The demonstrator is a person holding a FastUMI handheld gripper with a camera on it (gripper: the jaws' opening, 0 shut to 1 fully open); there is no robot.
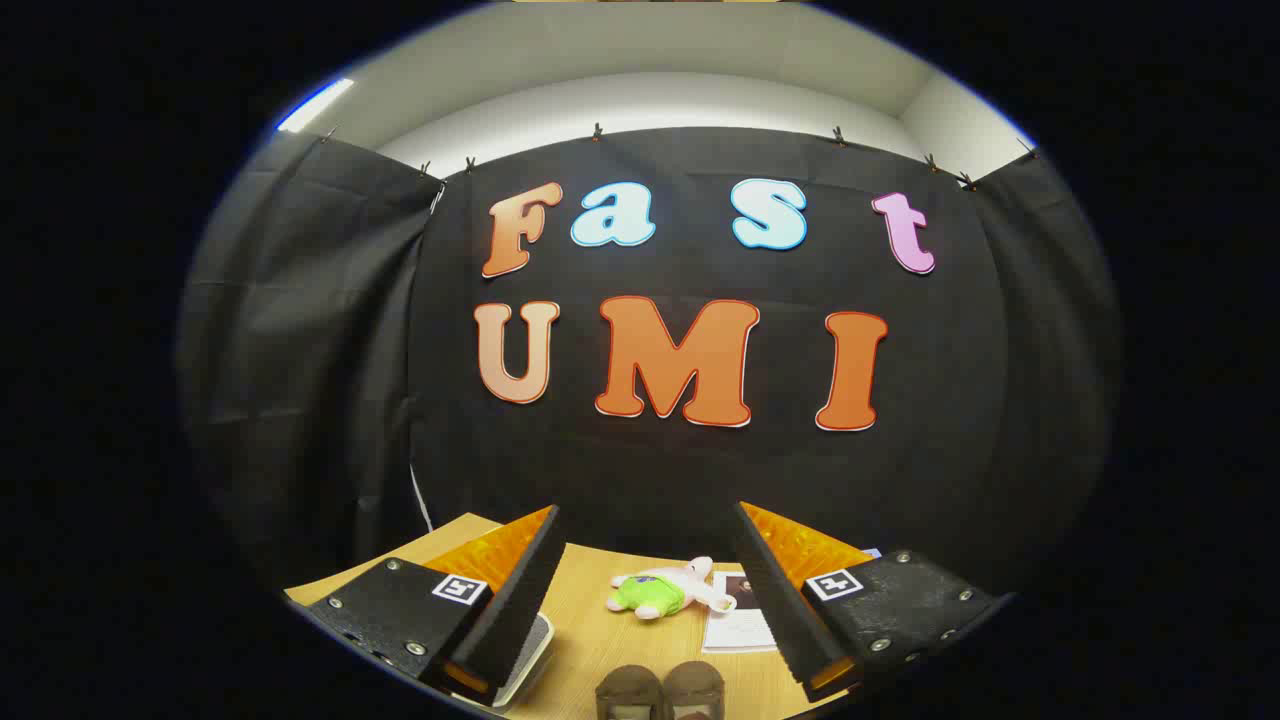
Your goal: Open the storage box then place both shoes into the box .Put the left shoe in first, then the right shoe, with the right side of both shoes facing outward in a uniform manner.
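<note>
My gripper [648,515] is held above a wooden table [590,625], open, with nothing between its black and orange fingers [520,585]. Below and between the fingers, at the near side of the table, the tops of two dark brown shoes [662,690] stand side by side; most of each is cut off. Under the left finger lies part of a pale, rounded object [530,655], possibly the storage box; too little of it shows to tell.
A small plush toy [662,592] in pink and green lies on the table beyond the shoes. Beside it, next to the right finger, rests a white printed card [738,620]. Black cloth walls close the booth behind and to both sides.
</note>
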